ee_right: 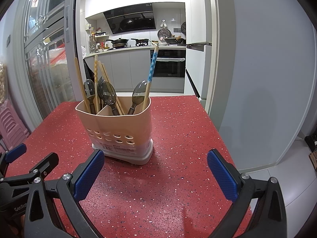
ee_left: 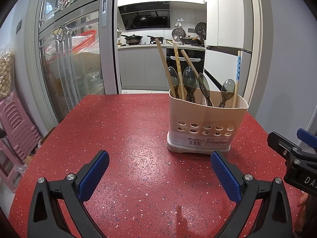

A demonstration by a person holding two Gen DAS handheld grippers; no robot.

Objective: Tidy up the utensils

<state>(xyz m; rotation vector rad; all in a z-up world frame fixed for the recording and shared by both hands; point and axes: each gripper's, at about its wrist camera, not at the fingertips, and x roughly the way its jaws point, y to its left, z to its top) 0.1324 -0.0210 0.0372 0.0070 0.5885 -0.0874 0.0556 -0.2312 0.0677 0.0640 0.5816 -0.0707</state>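
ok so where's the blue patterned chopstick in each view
Left wrist view: the blue patterned chopstick stands at the holder's far right end, right of centre in the picture, nearly upright.
Right wrist view: the same chopstick is near the picture's centre, in the holder's right compartment, leaning right.
Shared landmark: the beige utensil holder on the red speckled table.

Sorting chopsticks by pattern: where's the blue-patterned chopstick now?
The blue-patterned chopstick stands in the beige plastic utensil holder, at its right end, beside a dark translucent spoon.
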